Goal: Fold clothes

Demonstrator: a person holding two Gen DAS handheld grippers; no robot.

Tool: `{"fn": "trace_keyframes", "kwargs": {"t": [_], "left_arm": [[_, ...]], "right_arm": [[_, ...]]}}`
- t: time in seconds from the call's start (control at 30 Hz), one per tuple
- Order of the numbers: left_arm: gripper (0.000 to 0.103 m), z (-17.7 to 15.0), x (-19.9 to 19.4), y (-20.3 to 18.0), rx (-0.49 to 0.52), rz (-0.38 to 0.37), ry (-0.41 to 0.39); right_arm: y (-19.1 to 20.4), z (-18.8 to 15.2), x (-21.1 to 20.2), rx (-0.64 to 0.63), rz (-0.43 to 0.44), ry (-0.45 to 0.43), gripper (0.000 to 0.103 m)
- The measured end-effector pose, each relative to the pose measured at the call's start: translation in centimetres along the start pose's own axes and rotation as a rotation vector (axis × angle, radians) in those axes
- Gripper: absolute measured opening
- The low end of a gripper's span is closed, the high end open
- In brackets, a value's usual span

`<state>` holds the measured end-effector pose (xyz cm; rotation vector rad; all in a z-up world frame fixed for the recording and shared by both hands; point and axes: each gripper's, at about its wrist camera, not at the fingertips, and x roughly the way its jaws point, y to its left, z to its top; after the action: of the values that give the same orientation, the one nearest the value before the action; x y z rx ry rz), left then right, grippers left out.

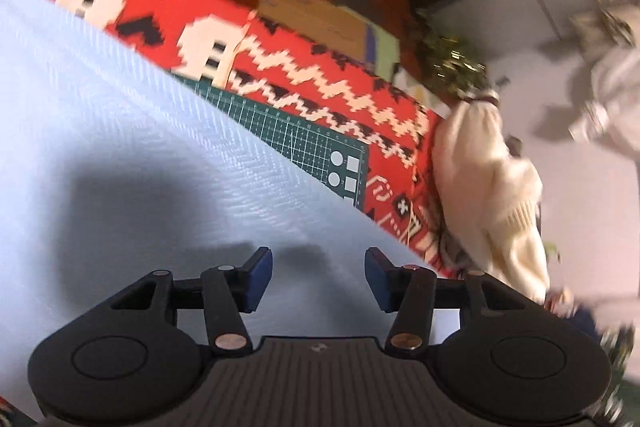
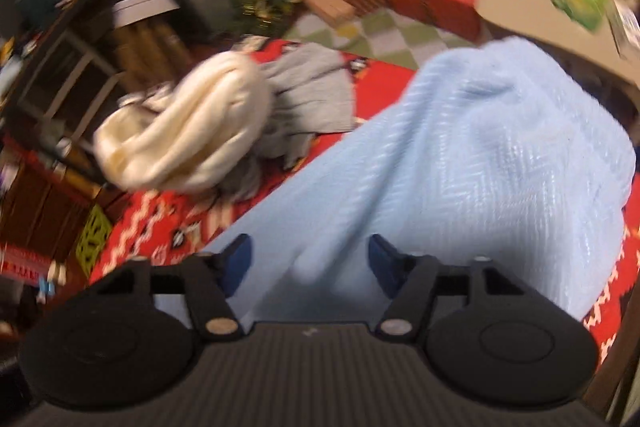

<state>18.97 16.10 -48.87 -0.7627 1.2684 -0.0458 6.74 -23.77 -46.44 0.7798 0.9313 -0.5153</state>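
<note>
Jaws of both the left gripper [image 1: 319,277] and right gripper [image 2: 308,261] stand half-open, gripping nothing, above the pale blue garment [image 1: 120,155] on the worktop.

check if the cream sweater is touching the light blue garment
Apart. The right wrist view shows the cream sweater heaped left of the light blue garment, with grey clothes and red patterned cloth between them.

Lt-blue knit garment [image 1: 120,147] spread on red patterned cloth [image 1: 320,83].
</note>
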Motion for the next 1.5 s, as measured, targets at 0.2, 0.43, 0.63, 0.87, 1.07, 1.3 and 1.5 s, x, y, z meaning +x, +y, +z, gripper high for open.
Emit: {"fn": "trace_keyframes", "kwargs": {"t": [0.2, 0.43, 0.63, 0.87, 1.07, 1.3, 1.5], "left_arm": [[0.045, 0.9, 2.8, -0.7, -0.111, 0.108, 0.056], [0.005, 0.7, 4.0, -2.4, -0.063, 0.251, 0.082], [0.004, -0.1, -1.7, -4.2, -0.098, 0.189, -0.04], [0.004, 2.7, 0.4, -5.4, -0.04, 0.17, -0.072], [0.007, 3.7, 5.0, -3.6, 0.036, 0.184, -0.022], [0.029, 3.5, 4.4, -2.9, 0.149, 0.106, -0.018], [0.032, 0.8, 2.6, -5.3, 0.365, 0.058, -0.012]], "right_arm": [[-0.8, 1.2, 1.7, -0.03, -0.015, 0.069, 0.005], [0.4, 1.5, -1.9, -0.154, 0.068, 0.03, 0.004], [1.5, 2.6, -5.6, -0.146, 0.126, -0.033, 0.004], [3.2, 5.1, -2.5, -0.131, 0.137, -0.075, 0.004], [3.2, 4.8, 6.6, -0.165, 0.035, -0.011, 0.005], [1.5, 4.7, 6.1, -0.153, 0.09, -0.057, 0.057], [-0.3, 4.9, 0.2, -0.204, 0.093, -0.131, 0.057]]}}
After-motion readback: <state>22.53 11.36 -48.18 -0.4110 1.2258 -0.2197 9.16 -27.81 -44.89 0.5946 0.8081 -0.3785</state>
